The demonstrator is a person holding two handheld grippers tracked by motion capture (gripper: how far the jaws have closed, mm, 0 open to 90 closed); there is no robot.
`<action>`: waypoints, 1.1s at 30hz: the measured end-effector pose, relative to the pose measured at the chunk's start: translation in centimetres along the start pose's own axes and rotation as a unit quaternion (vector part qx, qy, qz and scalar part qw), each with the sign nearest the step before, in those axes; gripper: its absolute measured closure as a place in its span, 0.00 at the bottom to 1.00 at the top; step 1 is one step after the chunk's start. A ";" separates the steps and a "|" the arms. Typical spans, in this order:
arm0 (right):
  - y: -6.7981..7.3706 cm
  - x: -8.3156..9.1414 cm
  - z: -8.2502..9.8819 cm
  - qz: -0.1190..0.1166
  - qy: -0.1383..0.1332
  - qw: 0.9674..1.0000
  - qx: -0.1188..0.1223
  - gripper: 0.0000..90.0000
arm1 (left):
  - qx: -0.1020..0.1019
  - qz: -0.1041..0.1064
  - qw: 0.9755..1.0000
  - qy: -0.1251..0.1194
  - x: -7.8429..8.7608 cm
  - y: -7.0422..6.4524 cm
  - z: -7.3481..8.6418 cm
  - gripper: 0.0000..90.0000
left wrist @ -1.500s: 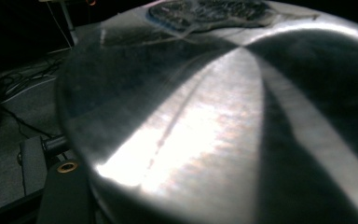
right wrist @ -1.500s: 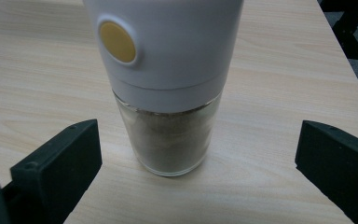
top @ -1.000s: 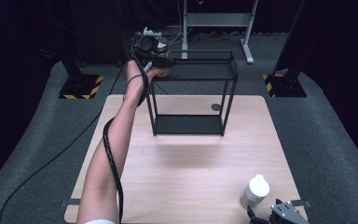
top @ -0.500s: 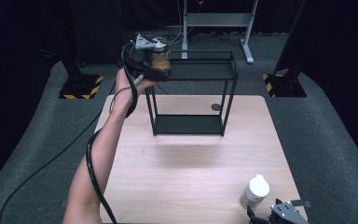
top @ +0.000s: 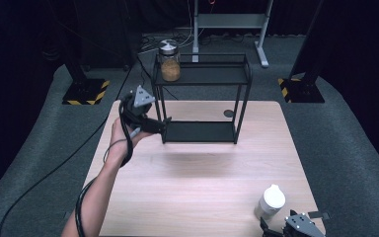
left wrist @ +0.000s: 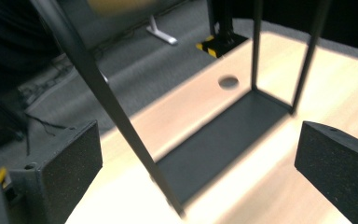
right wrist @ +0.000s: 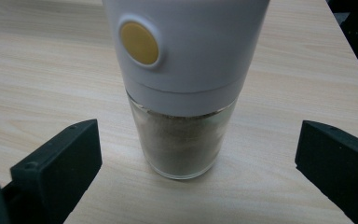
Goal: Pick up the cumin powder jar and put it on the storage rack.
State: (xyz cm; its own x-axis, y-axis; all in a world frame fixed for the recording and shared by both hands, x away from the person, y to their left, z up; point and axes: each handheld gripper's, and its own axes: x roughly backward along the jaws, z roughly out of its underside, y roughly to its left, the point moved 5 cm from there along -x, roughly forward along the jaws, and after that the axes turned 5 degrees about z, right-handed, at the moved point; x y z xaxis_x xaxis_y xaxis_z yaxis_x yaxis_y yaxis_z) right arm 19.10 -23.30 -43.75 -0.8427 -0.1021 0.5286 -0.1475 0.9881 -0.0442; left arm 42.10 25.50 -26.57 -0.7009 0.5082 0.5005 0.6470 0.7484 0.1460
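The jar (top: 170, 61) now stands alone on the rack's (top: 202, 75) top shelf, and the left tongs (top: 158, 124), just opened wide and empty, have dropped beside the rack's lower left leg, so that placement looks done. The right tongs (right wrist: 198, 154) gape wide around the untouched grinder (top: 270, 200) at the pale tabletop's (top: 197, 182) near right corner, grey carpet and dark room beyond.

Bright tabletop — dark, blurred surroundings
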 end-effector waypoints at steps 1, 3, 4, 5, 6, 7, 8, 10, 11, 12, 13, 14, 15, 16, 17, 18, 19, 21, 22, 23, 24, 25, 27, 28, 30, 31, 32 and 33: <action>0.0 0.0 0.0 0.000 -0.001 1.000 -0.001 0.00 | 0.003 0.001 1.000 0.004 -0.1 -0.4 0.9 0.00; -0.1 0.0 0.0 0.001 0.000 1.000 -0.002 0.00 | 0.007 0.003 1.000 0.017 -0.3 -1.2 2.7 0.00; -0.1 0.0 0.0 0.001 0.000 1.000 -0.003 0.00 | 0.009 0.002 1.000 0.021 -0.5 -1.6 3.6 0.00; -0.1 0.0 0.1 0.001 0.000 1.000 -0.004 0.00 | 0.014 0.002 1.000 0.023 -0.6 -2.0 4.6 0.00; -0.2 0.0 0.1 0.001 -0.001 1.000 -0.005 0.00 | 0.019 0.003 0.999 0.028 -0.7 -2.3 5.5 0.00; -0.2 0.0 0.1 0.002 0.000 1.000 -0.005 0.00 | 0.024 0.003 0.999 0.031 -0.9 -2.7 6.5 0.00; -0.2 -0.1 0.1 0.002 -0.001 1.000 -0.005 0.00 | 0.029 0.001 0.999 0.036 -1.0 -3.2 7.4 0.00; -0.2 0.0 0.2 0.004 -0.004 1.000 -0.008 0.00 | 0.045 0.012 0.998 0.047 -1.3 -3.8 9.3 0.00; -0.2 0.0 0.3 0.005 -0.006 1.000 -0.009 0.00 | 0.053 0.011 0.997 0.050 -1.4 -4.2 10.3 0.00; -0.3 0.0 0.3 0.006 -0.008 1.000 -0.011 0.00 | 0.057 0.009 0.997 0.053 -1.4 -4.7 11.2 0.00; -0.3 0.0 0.3 0.007 -0.008 1.000 -0.011 0.00 | 0.061 0.009 0.996 0.057 -1.5 -5.1 12.0 0.00; -0.3 0.0 0.4 0.008 -0.009 1.000 -0.012 0.00 | 0.068 0.010 0.996 0.061 -1.6 -5.5 12.7 0.00; -0.4 0.0 0.4 0.008 -0.008 1.000 -0.013 0.00 | 0.074 0.008 0.995 0.063 -1.6 -5.9 13.5 0.00; -0.4 0.0 0.4 0.008 -0.008 1.000 -0.014 0.00 | 0.079 0.009 0.994 0.069 -1.7 -6.2 14.2 0.00; -0.4 -0.1 0.4 0.009 -0.007 1.000 -0.015 0.00 | 0.082 0.016 0.994 0.076 -1.9 -6.4 14.9 0.00; -0.4 -0.1 0.4 0.007 -0.006 1.000 -0.015 0.00 | 0.081 0.018 0.993 0.086 -2.2 -6.7 15.4 0.00; -0.4 -0.1 0.4 0.007 -0.007 1.000 -0.014 0.00 | 0.078 0.014 0.992 0.096 -2.5 -7.2 15.9 0.00; -0.3 -0.2 0.4 0.005 -0.008 1.000 -0.014 0.00 | 0.078 0.012 0.992 0.100 -2.8 -7.7 16.8 0.01; -0.3 -0.2 0.4 0.004 -0.008 1.000 -0.015 0.00 | 0.083 0.012 0.992 0.100 -3.0 -7.9 17.2 0.01; -0.2 -0.3 0.5 0.004 -0.008 1.000 -0.015 0.00 | 0.085 0.011 0.992 0.096 -3.1 -8.1 17.6 0.01; -0.2 -0.3 0.5 0.004 -0.008 1.000 -0.015 0.00 | 0.089 0.009 0.992 0.094 -3.2 -8.2 17.9 0.01; -0.3 -0.3 0.5 0.004 -0.009 1.000 -0.016 0.00 | 0.096 0.009 0.991 0.093 -3.3 -8.3 18.3 0.01; -0.3 -0.3 0.5 0.004 -0.008 1.000 -0.017 0.00 | 0.107 0.012 0.990 0.093 -3.6 -8.3 18.9 0.01; -0.3 -0.3 0.5 0.005 -0.009 1.000 -0.017 0.00 | 0.112 0.014 0.989 0.093 -3.8 -8.4 19.3 0.01; -0.3 -0.3 0.5 0.004 -0.010 1.000 -0.018 0.00 | 0.100 0.011 0.990 0.096 -3.9 -8.8 19.5 0.02; -0.3 -0.3 0.5 0.005 -0.010 1.000 -0.017 0.00 | 0.087 0.007 0.992 0.091 -3.8 -9.0 19.5 0.03; -0.4 -0.3 0.6 0.005 -0.010 1.000 -0.017 0.00 | 0.086 0.008 0.992 0.088 -3.8 -9.0 19.6 0.03; -0.4 -0.3 0.6 0.005 -0.011 1.000 -0.018 0.00 | 0.087 0.011 0.992 0.090 -3.9 -8.9 19.5 0.02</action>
State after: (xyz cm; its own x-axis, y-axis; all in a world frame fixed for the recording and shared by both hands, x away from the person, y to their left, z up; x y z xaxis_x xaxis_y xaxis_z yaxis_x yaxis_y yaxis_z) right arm 19.09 -23.74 -44.39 -0.8549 -0.0941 0.5102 -0.1202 0.9926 -0.0182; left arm 33.18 25.14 -46.52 -0.6115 0.4525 0.6491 0.5891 0.8080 -0.0083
